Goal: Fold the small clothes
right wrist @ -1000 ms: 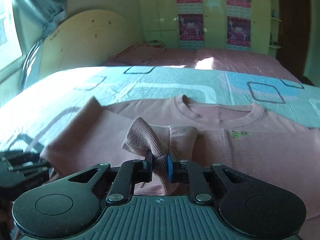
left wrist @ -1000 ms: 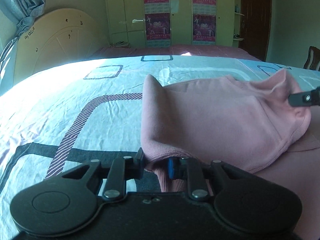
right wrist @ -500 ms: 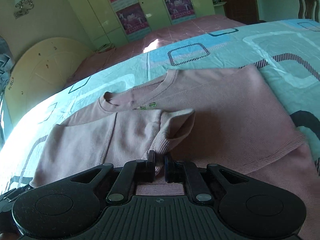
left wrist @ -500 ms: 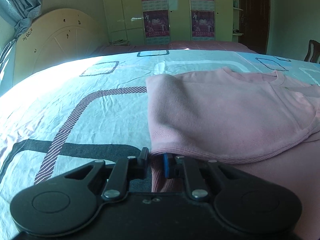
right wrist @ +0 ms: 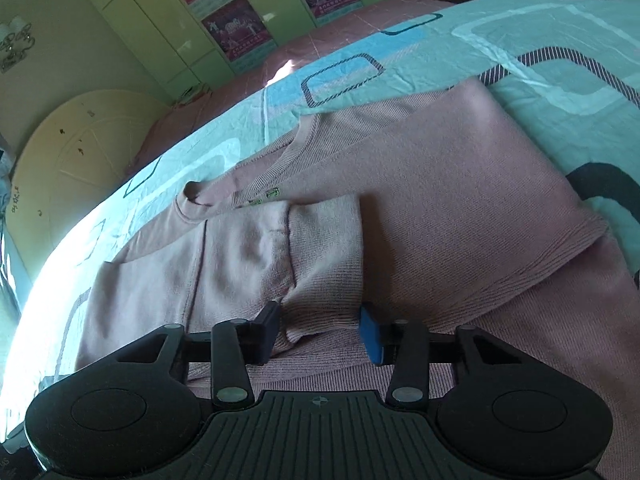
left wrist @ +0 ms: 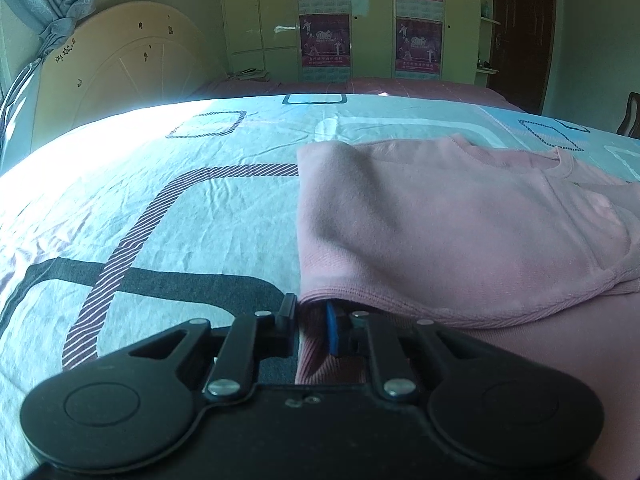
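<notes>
A small pink sweater (left wrist: 460, 224) lies on the bed, its left side folded over the body. My left gripper (left wrist: 310, 322) is low at the sweater's near-left hem, its jaws slightly apart with the hem edge between them. In the right wrist view the sweater (right wrist: 460, 184) lies flat with its sleeve cuff (right wrist: 324, 248) folded across the chest below the collar (right wrist: 248, 184). My right gripper (right wrist: 320, 330) is open, its jaws wide apart on either side of the cuff, which rests loose on the body.
The bed sheet (left wrist: 160, 208) is light blue with rectangle patterns. A cream headboard (left wrist: 120, 76) stands at the far left. Wardrobe doors with posters (left wrist: 324, 40) are behind the bed. A dark door (left wrist: 520, 32) is at the back right.
My right gripper has opened and let go of the sleeve cuff, which now lies flat on the sweater. The folded left side has come down flat. My left gripper's jaws have parted a little.
</notes>
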The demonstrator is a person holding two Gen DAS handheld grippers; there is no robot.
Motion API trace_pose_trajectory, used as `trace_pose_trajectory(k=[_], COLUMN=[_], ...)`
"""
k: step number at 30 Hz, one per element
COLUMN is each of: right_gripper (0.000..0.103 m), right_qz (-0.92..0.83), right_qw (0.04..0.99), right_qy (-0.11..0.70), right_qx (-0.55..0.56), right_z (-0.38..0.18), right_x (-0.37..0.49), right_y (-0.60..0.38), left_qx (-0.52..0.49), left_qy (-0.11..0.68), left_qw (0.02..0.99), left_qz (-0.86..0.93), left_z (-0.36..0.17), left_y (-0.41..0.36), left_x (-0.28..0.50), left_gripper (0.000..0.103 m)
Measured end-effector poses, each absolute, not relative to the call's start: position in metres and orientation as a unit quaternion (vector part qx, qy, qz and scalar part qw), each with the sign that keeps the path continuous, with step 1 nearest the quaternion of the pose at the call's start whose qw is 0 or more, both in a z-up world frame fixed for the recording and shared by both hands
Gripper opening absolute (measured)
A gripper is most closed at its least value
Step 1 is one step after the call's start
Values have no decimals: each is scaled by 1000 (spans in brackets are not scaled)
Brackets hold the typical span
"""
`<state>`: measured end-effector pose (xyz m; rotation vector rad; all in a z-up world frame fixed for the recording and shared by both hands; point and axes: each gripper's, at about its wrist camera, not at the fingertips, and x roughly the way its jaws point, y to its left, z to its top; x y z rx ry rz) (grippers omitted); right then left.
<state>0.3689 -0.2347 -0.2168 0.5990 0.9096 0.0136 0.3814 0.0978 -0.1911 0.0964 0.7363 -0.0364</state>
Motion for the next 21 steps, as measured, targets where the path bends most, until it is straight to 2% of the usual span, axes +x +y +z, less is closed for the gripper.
trace_pose_trajectory(k=[3,7,9,12,13,14,17,21], right_gripper=[14,13,13,13,14,22,35,37], right_qz=[14,13,9,21,20,18,7,-2], right_qw=[861,900,896,878,881,884,894,887], right_qy=[425,389,415,449,442,434,411,413], right_qx=[280,199,160,163,167,171,179,208], right_z=[-213,-188,-195,-207,-202,-197,-184,-184], right_x=[367,355,356,356,353,350,348,367], right_y=[-234,-227,-225,-230,-234,-238,-253,-266], left_qx=[48,51,61,64,62,62,51,12], left_qy=[360,360,358,361,364,365,366,367], left_qw=[932,931,932,930,929,929,929,930], left_qz=[-14,-11,-10,-11,-13,-14,-22,-12], left_z=[-190,-191,-192,-191,-189,-187,-180,-165], left_y=[96,96,93,93,94,95,105,118], left_x=[382,382,381,381,381,380,372,370], left_gripper=[15,15,15,15,15,18,23,24])
